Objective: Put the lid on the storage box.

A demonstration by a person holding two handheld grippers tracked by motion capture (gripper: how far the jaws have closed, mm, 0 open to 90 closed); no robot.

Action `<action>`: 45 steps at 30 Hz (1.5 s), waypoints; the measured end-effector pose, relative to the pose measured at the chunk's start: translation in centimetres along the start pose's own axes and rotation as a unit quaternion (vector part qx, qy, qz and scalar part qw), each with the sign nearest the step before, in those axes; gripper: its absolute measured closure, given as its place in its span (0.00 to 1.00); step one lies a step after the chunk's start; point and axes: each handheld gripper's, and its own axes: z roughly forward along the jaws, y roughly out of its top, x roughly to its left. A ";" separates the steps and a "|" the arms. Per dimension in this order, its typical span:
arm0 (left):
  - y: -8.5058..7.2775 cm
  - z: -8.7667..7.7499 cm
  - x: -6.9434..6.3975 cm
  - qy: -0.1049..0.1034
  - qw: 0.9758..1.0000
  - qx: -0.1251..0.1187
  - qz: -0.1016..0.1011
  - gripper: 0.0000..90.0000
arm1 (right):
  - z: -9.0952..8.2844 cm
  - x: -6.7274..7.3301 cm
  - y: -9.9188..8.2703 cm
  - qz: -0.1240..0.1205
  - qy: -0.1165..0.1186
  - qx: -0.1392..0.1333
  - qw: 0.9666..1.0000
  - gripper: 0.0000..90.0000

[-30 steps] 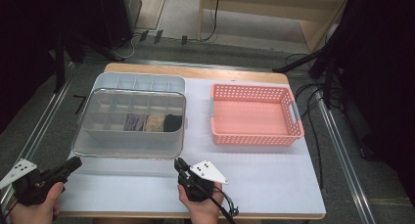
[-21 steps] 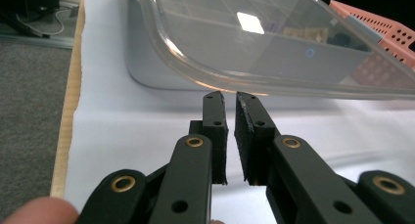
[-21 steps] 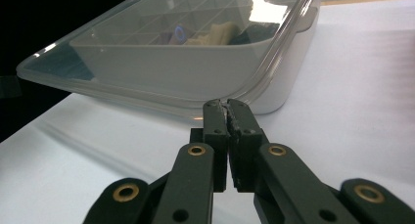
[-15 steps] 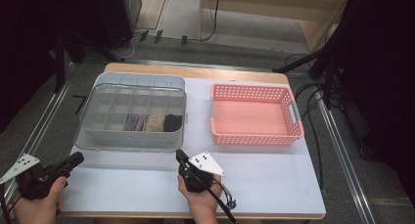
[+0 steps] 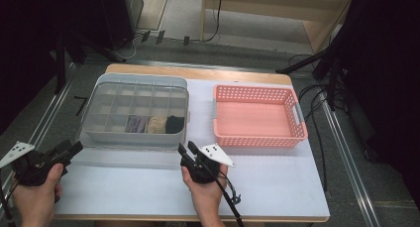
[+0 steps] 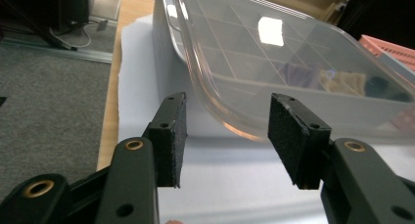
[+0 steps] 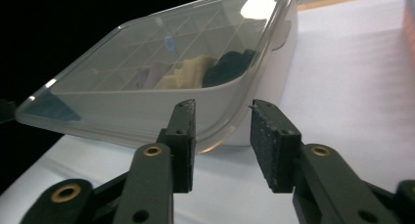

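Your left gripper [image 5: 69, 148] sits at the table's [image 5: 277, 187] near-left corner, jaws pointing at the near-left corner of the clear lid [image 5: 133, 113] on the grey divider box [image 5: 99, 85]. Jaws have just been opening and now stand apart, released; nothing between the pads, per the left gripper view, where the lid's [image 6: 274, 57] rounded corner hangs just past the fingertips [image 6: 171, 136], w/ a gap.

Your right gripper [image 5: 187, 148] is at the box's near-right corner, also just opened. In the right gripper view the lid's [image 7: 161, 67] lip runs across behind the jaw tips; pads [image 7: 266, 141] are apart and not pressing on it, so no grip there either.

The lid overhangs the box on your side; its near edge sticks out past the box wall toward both grippers. Box sits left-centre of the table, back edge near the far wooden strip. Inside, near row: purple cloth [image 5: 137, 124], beige cloth [image 5: 157, 124], black cloth [image 5: 174, 124], side by side in neighbouring cells.

Room: bare white tabletop in front of the box, btw your hands, and a wide patch to the right front. Pink basket [image 5: 257, 115] stands right of the box, a narrow strip of table btw them. Left hand [image 5: 37, 197] is right at the table's left edge.
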 end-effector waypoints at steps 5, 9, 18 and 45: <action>1.0 1.5 0.3 -0.008 1.000 0.018 -0.013 0.52 | 1.1 0.0 0.3 0.023 0.004 0.019 1.000 0.61; 1.4 2.7 0.5 -0.025 0.998 0.041 -0.031 0.49 | 1.9 -0.2 0.5 0.051 0.008 0.029 0.998 0.61; 1.7 3.1 0.8 -0.043 0.996 0.049 -0.054 0.56 | 2.5 -0.6 0.7 0.097 0.024 0.045 0.994 0.61; 2.2 3.8 1.7 -0.027 0.997 0.043 -0.062 0.59 | 3.1 0.7 1.2 0.088 -0.005 0.029 0.996 0.66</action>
